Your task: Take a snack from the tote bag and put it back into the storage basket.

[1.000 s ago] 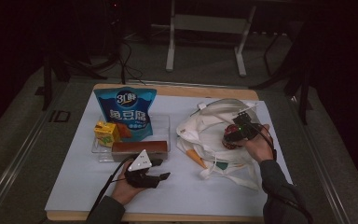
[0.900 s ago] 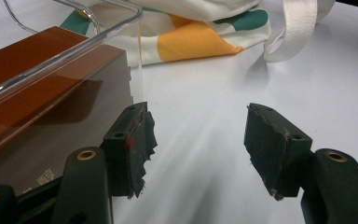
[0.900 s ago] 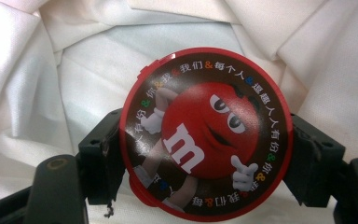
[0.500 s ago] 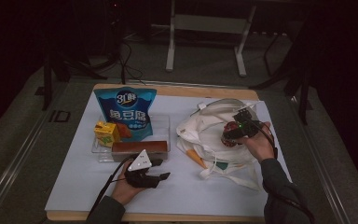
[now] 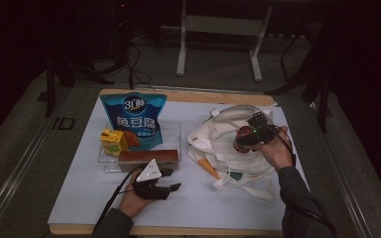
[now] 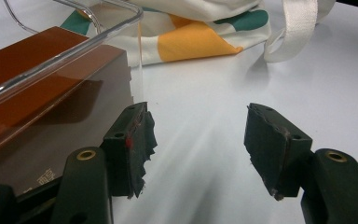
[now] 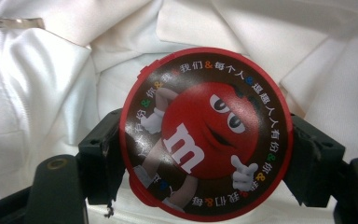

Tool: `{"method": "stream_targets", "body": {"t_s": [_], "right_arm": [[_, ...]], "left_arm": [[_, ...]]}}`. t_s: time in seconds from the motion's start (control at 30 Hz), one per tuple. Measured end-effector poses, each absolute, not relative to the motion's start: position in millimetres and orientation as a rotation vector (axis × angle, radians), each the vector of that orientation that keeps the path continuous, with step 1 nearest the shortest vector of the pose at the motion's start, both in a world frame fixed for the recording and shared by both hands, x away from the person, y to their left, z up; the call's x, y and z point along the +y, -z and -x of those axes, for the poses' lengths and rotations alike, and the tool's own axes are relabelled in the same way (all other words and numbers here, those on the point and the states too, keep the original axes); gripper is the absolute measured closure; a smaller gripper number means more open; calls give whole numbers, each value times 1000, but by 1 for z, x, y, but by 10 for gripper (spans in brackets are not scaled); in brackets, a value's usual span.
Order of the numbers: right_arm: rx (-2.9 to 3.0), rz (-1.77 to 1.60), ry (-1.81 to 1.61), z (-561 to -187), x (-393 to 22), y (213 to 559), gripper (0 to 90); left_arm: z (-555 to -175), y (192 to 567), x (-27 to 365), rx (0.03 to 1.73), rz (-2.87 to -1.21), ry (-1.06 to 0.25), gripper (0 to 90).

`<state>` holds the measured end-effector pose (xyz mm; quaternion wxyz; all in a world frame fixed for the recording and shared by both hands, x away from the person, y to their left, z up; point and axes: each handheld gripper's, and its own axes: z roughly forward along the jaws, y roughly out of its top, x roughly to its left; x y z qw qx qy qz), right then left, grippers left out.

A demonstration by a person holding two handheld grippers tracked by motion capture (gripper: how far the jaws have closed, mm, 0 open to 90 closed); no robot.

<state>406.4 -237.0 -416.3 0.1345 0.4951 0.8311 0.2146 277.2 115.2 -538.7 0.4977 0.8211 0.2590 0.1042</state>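
So the packing job looks only partly done. Using the white tote bag (image 5: 228,144) as the landmark: the right tongs (image 7: 205,154) are clamped on either side of a round red candy tub (image 7: 204,133) with a cartoon lid, held right over the bag's crumpled cloth near its opening. From the high view I can't tell if the tub is touching the fabric or hanging just above it.

Everything else sits left of the bag in a clear tray (image 5: 171,133): a blue snack pouch (image 5: 135,119) standing up, a small yellow carton (image 5: 113,141) and a long brown box (image 5: 149,157) along the front. My guess is those three are still waiting to go in.

The left tongs (image 6: 196,135) are parked wide apart with nothing between them, low on the tabletop (image 5: 84,198) beside the brown box's end, bag's yellow patch beyond.
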Motion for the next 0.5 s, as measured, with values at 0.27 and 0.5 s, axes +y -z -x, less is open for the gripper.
{"method": "stream_targets", "body": {"t_s": [0.27,0.5], "right_arm": [[2424,-1391,-638,-405,-230,409,259],[2436,-1364,-654,-403,-225,402,259]], "left_arm": [[-277,539,115,626,-1988,-252,406],[-277,539,115,625,-1989,-253,406]]}}
